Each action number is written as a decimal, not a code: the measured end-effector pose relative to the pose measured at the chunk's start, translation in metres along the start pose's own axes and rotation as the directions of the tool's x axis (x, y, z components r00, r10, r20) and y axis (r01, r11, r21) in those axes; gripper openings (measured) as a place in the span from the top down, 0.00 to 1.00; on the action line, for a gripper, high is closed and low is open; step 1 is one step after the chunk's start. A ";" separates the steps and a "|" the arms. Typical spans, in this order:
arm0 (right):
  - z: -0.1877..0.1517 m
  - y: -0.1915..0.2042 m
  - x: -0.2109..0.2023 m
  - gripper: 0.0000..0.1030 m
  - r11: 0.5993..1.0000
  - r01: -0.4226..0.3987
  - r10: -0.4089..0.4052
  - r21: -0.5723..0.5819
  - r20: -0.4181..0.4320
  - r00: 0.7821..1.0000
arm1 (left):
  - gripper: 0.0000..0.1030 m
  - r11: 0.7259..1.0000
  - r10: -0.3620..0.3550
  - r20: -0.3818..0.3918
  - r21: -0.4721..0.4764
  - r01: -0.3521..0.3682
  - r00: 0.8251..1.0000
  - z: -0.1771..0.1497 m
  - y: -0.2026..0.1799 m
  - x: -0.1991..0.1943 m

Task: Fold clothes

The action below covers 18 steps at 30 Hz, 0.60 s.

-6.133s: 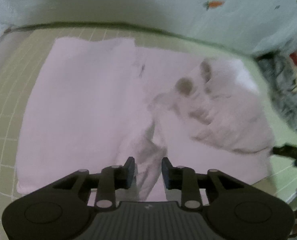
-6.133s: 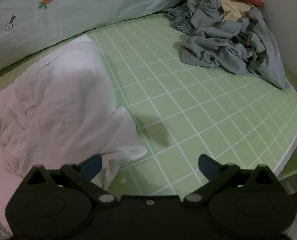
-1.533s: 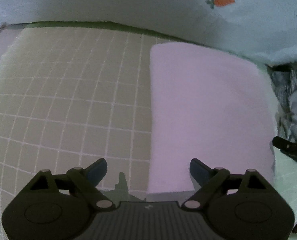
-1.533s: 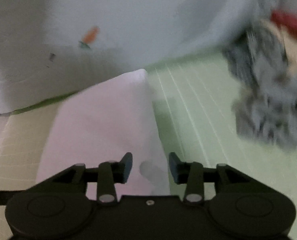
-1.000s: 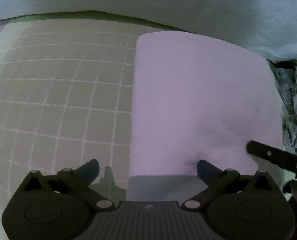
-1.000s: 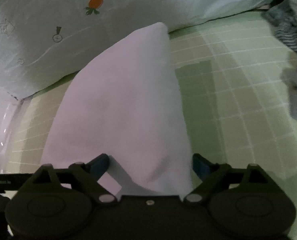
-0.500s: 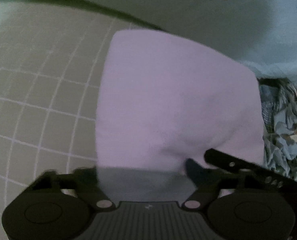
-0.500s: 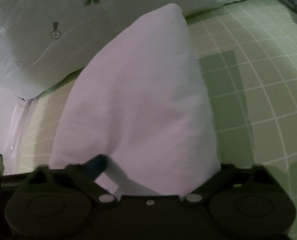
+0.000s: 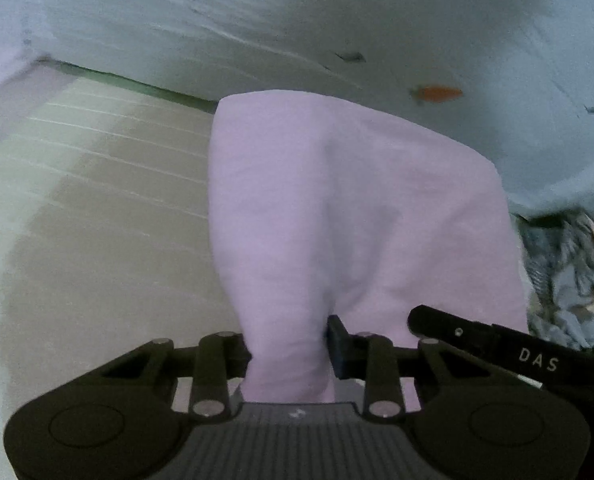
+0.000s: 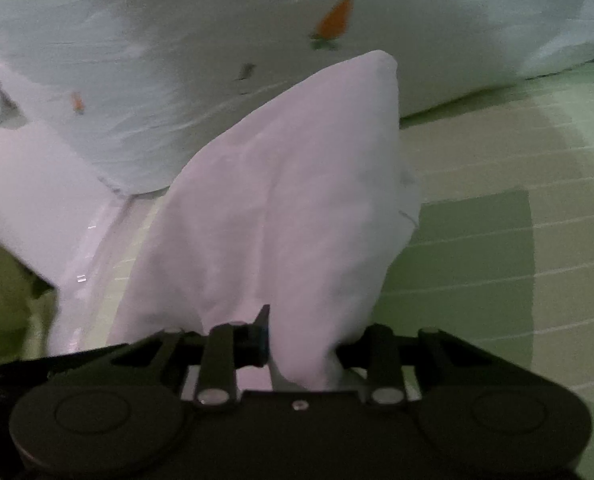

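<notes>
A folded pale pink garment (image 9: 357,216) hangs forward from my left gripper (image 9: 289,344), whose fingers are shut on its near edge. The same garment (image 10: 289,208) fills the middle of the right wrist view, where my right gripper (image 10: 303,338) is shut on another part of the near edge. The cloth is lifted off the green grid mat (image 9: 97,208) and bunches into vertical creases between the two grips. The black body of the right gripper (image 9: 509,352) crosses the lower right of the left wrist view, close beside the left one.
A pale blue quilt with carrot prints (image 10: 257,32) lies along the back of the mat (image 10: 517,208). A heap of grey and red clothes (image 9: 569,276) sits at the right. A white edge or wall (image 10: 21,184) shows at the far left.
Both grippers went from open around the garment's near edge to shut on it. The folded garment has risen off the mat and now hangs creased between them.
</notes>
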State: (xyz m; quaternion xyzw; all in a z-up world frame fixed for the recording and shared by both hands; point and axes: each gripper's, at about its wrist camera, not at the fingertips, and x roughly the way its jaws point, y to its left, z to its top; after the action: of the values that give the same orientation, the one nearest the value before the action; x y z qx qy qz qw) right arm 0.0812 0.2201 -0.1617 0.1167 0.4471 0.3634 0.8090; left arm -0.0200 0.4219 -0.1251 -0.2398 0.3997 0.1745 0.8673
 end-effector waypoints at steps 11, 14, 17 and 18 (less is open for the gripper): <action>-0.015 0.130 0.072 0.72 0.982 -0.158 0.147 -0.107 -0.102 0.984 | 0.67 0.981 0.111 0.028 -0.162 -0.105 0.993 0.030 0.146 -0.053; -0.014 0.171 0.108 0.72 0.978 -0.178 0.167 -0.108 -0.109 0.980 | 0.67 0.979 0.122 0.036 -0.171 -0.115 0.992 0.051 0.198 -0.059; -0.007 0.219 0.148 0.72 0.977 -0.186 0.175 -0.102 -0.101 0.979 | 0.67 0.977 0.126 0.042 -0.177 -0.117 0.991 0.080 0.254 -0.061; -0.005 0.235 0.161 0.72 0.977 -0.188 0.178 -0.100 -0.099 0.979 | 0.67 0.978 0.125 0.045 -0.175 -0.115 0.991 0.094 0.272 -0.059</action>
State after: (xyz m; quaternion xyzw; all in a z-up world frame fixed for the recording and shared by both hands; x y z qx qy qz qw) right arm 0.0179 0.4972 -0.1466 0.0968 0.4496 0.4651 0.7564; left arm -0.1339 0.6911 -0.1014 -0.2844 0.3724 0.2672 0.8420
